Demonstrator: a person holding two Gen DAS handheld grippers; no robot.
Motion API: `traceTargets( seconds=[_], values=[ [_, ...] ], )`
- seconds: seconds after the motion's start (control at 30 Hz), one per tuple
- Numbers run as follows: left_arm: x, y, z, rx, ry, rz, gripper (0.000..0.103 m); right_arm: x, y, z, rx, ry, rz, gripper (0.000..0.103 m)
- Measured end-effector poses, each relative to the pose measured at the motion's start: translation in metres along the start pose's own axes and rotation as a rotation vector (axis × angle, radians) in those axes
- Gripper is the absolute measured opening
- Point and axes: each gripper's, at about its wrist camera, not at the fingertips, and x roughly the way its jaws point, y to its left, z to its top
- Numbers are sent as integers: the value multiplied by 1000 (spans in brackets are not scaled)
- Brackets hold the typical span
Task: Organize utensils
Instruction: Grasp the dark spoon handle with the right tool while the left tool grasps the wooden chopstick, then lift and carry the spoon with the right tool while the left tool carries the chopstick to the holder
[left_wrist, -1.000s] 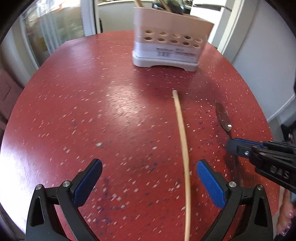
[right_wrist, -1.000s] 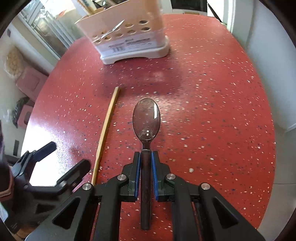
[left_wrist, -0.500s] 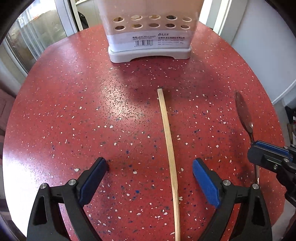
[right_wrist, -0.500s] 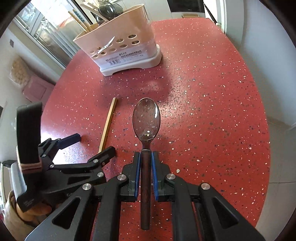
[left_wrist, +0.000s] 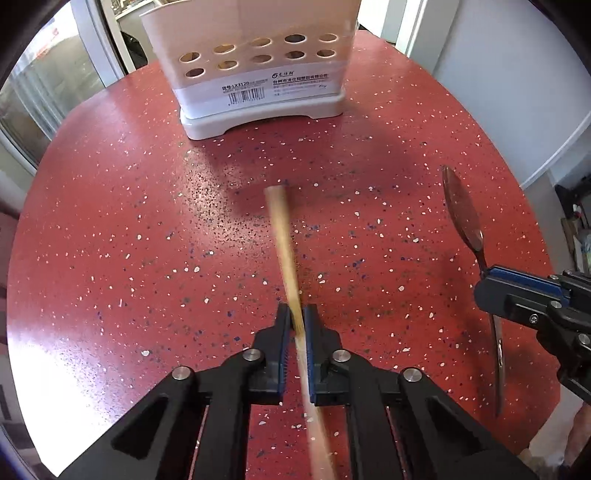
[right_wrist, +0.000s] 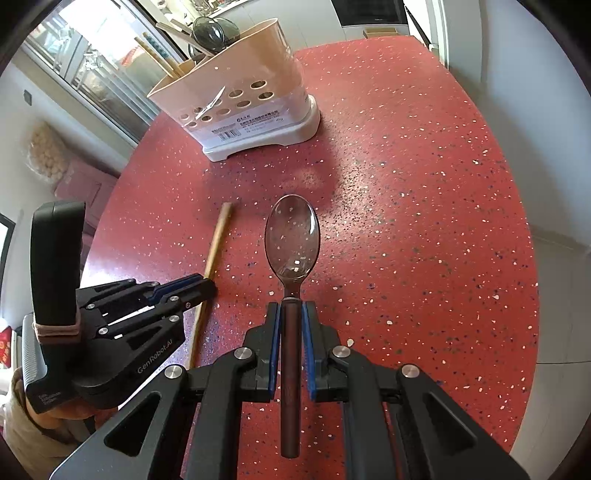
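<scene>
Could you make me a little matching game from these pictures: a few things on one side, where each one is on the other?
Things:
1. wooden chopstick
2. metal spoon with dark handle
3. beige perforated utensil holder
4. red speckled round table

Places:
A. stands at the table's far side
B. clamped in the right gripper's fingers
C. beneath everything
D. clamped in the left gripper's fingers

Pairs: 1-D, 2-B, 3-A, 4-C

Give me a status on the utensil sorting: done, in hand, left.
Done: some utensils already stand in the holder. In hand: the left gripper is shut on the chopstick; the right gripper is shut on the spoon. Left: put both in the holder.
</scene>
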Motion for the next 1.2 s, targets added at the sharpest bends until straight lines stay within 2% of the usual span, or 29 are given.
traceTargets(
  seconds=[0.17,0.3,0.5,0.7,0.87,1.2],
  values=[
    [-2,-4,-11,-13,-50,32,35,-1,-1,0,3,-10,8,12],
    [-16,-5,-27,-24,-130,69,35,-3,-2,-1,3,-20,24,12],
    [-43,-4,-46,-84,-248,69,35,-7,-3,-3,-4,-47,58,12],
    [-70,-1,-53,-108,-353,60,35,-11,2,-6,-31,-77,86,13],
    [-81,8,-50,-129,-398,45,35,-16,7,-6,-57,-106,113,13],
    [-91,22,-45,-158,-438,23,35,-28,19,-1,-88,-155,134,13]
  ],
)
